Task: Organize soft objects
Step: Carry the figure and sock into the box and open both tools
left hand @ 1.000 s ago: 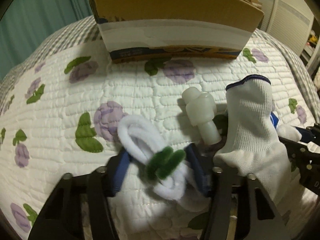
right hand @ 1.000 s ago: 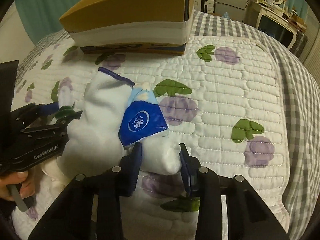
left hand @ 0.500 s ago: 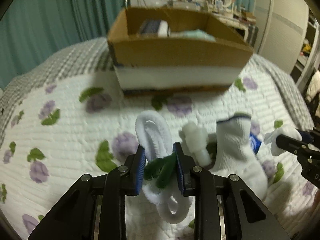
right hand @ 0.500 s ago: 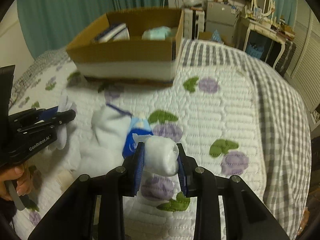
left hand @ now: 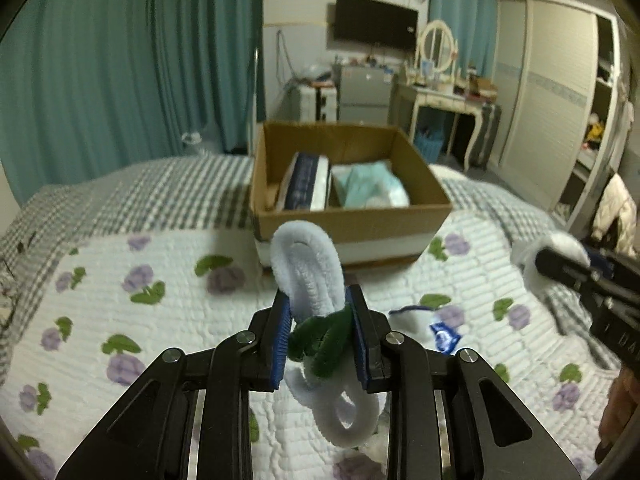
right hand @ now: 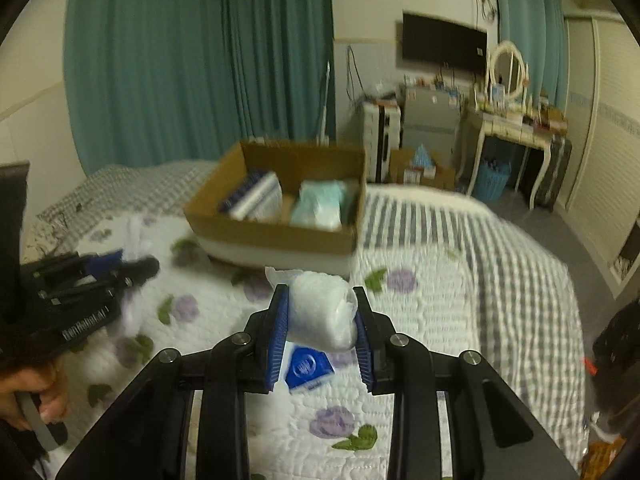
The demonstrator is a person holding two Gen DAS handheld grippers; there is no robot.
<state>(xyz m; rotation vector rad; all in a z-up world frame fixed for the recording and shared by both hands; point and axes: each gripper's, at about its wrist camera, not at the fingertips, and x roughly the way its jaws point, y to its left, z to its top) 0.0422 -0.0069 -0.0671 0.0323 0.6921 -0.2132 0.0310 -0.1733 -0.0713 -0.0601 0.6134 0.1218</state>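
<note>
My left gripper (left hand: 320, 328) is shut on a bundle of white fuzzy loops tied with a green fuzzy wire (left hand: 308, 276), held above the quilt. My right gripper (right hand: 320, 320) is shut on a white soft wad in clear wrap (right hand: 322, 310), also held in the air; it shows at the right of the left wrist view (left hand: 560, 264). An open cardboard box (left hand: 352, 220) stands ahead on the bed (right hand: 276, 236). It holds a blue-and-white pack (left hand: 306, 184) and a pale teal pack (left hand: 368, 186). A white sock (left hand: 408, 318) and a small blue packet (left hand: 444, 338) lie on the quilt below.
The bed has a white quilt with purple flowers (left hand: 160, 288) over a grey checked cover (right hand: 460, 240). Teal curtains (left hand: 120, 60), a dressing table (left hand: 448, 100), a wardrobe (left hand: 560, 100) and a wall TV (right hand: 444, 44) stand beyond the bed.
Both grippers have shut on their objects and lifted them off the quilt. The views now look down into the box. The sock and the blue packet stayed on the quilt.
</note>
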